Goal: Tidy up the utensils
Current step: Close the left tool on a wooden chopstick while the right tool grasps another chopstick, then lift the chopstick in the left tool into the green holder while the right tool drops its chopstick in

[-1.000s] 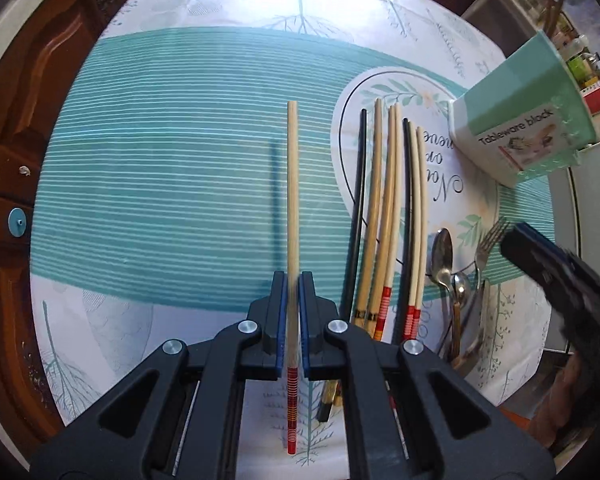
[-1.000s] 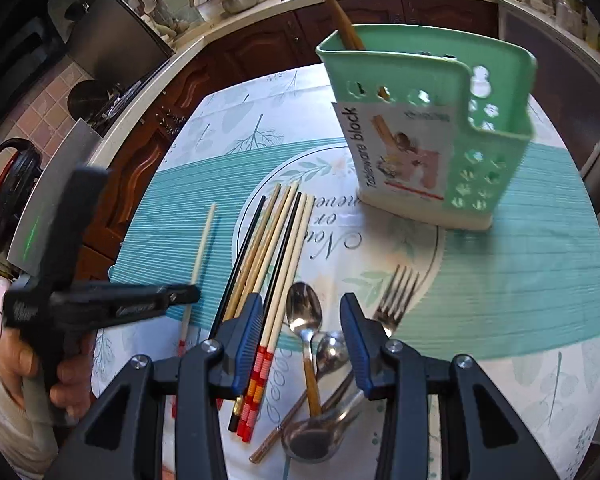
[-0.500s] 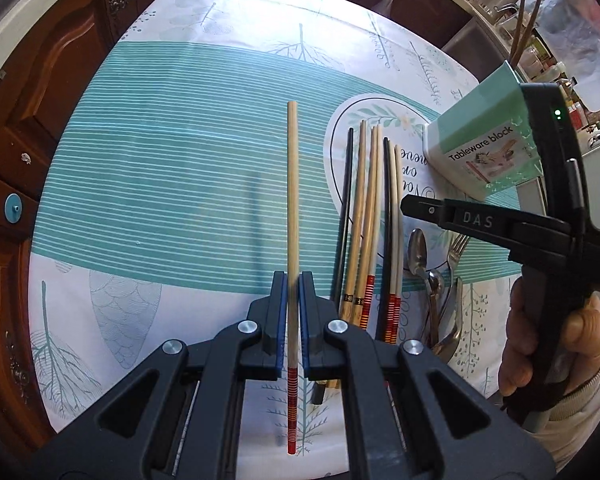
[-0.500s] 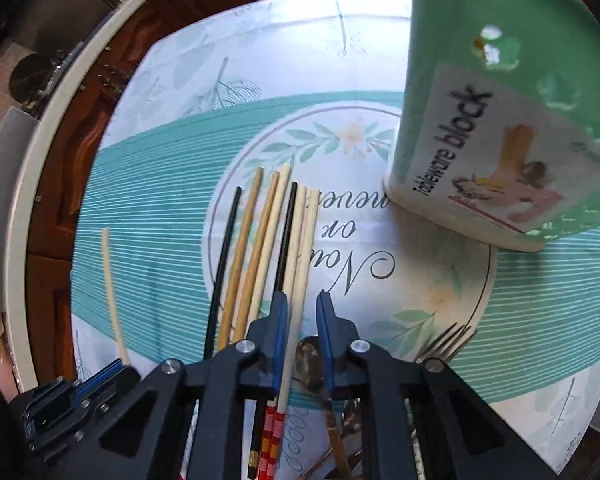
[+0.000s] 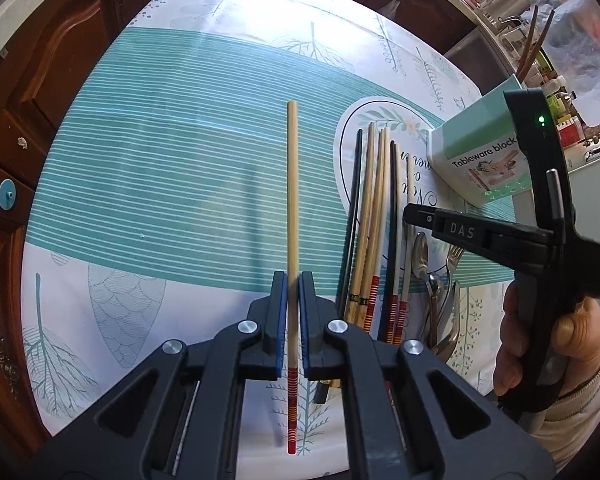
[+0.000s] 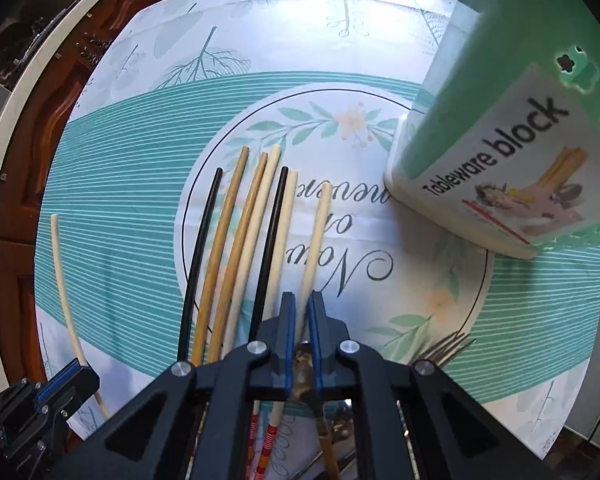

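Left gripper (image 5: pixel 293 320): it points steeply down and its jaws pinch one pale chopstick with red bands (image 5: pixel 292 240). This stick runs straight ahead along the fingers, its red end toward the person, its plain tip away.

Right gripper (image 6: pixel 303 344): its jaws are closing, now almost together, on another pale chopstick (image 6: pixel 315 240) of the same kind. That stick also runs away from the fingers, slightly apart from the row.

Axis: both held sticks lie lengthwise with their grippers, so I judge each must be tipped upright before it can go into the holder.

Row of chopsticks (image 6: pixel 240 240): black, brown and pale ones lie side by side, just left of the right gripper and parallel to it.

Spoons and fork (image 5: pixel 440 276): they lie in a small heap just to the right of the row, partly under the right gripper.

Tableware block holder (image 6: pixel 500 140): the green plastic box stands ahead and to the right of the right gripper. The right hand (image 5: pixel 548 344) is the nearer one; the left gripper is well apart from the box.

Surface: a tablecloth (image 5: pixel 160 180) with teal stripes and leaf prints, with a round printed emblem under the chopsticks.

Room: dark wooden cabinet doors (image 5: pixel 40 80) are beyond the table edge, and a crowded kitchen counter is far behind the holder.
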